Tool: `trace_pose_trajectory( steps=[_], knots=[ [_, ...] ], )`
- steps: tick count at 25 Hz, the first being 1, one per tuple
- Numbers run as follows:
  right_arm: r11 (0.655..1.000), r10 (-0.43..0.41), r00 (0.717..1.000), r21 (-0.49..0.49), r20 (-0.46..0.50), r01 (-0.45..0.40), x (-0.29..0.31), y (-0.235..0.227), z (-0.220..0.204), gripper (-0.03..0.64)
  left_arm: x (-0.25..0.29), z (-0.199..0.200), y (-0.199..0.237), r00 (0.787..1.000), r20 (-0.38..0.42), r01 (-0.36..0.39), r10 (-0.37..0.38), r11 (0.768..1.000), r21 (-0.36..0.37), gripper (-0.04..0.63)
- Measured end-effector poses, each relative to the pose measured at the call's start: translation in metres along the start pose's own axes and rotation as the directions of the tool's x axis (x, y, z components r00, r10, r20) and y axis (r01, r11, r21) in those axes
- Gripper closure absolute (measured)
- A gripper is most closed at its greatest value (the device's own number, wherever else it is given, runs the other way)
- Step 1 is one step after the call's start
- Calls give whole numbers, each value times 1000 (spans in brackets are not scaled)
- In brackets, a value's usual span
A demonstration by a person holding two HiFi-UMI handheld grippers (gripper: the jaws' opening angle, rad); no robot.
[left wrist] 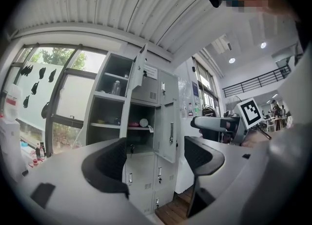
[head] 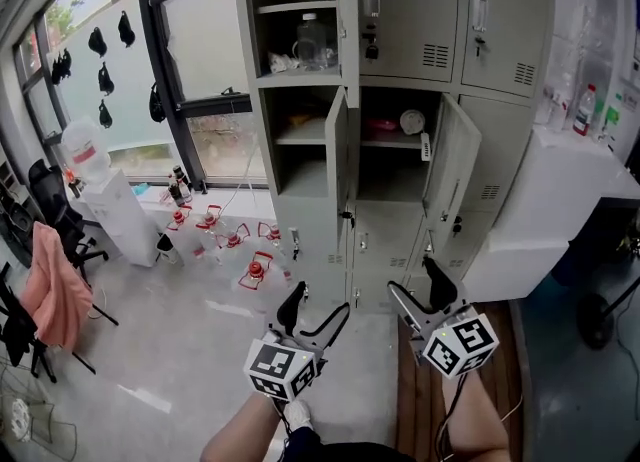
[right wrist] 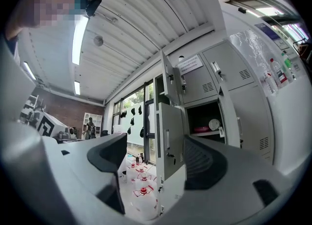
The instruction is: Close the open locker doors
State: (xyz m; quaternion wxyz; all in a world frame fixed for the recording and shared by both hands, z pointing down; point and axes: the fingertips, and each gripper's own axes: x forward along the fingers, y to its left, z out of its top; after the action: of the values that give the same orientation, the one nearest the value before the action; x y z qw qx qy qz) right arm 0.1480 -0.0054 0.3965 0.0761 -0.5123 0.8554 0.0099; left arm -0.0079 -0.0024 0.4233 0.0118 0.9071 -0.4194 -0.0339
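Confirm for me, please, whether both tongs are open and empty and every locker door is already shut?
Not quite: left tongs and right tongs are open and empty, but the head view shows the top door, the middle left door and the middle right door standing open.

The locker bank (head: pixel 400 40) stands ahead, with the window (head: pixel 215 60) to its left and a low cabinet (head: pixel 560 190) with bottles (head: pixel 584 110) on top to its right. In its middle row, the left open door (head: pixel 337 155) and the right open door (head: pixel 452 165) flank one compartment. Jugs (head: pixel 256 272) lie on the floor (head: pixel 180 350) left of the lockers, with a water dispenser (head: pixel 125 215) further left. The left gripper (head: pixel 318 312) and right gripper (head: pixel 412 285) sit side by side nearest the viewer.
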Motion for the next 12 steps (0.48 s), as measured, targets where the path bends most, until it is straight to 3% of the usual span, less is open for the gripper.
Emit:
trace_pose_trajectory(
  steps=[7, 12],
  knots=[
    [997, -73, 997, -5, 3, 73, 87, 8, -2, 250, 34, 9, 87, 997, -22, 79, -79, 997, -5, 216],
    [990, -139, 990, -15, 2, 139, 127, 5, -3, 250, 62, 12, 123, 988, -24, 154, -154, 988, -14, 216]
  ],
)
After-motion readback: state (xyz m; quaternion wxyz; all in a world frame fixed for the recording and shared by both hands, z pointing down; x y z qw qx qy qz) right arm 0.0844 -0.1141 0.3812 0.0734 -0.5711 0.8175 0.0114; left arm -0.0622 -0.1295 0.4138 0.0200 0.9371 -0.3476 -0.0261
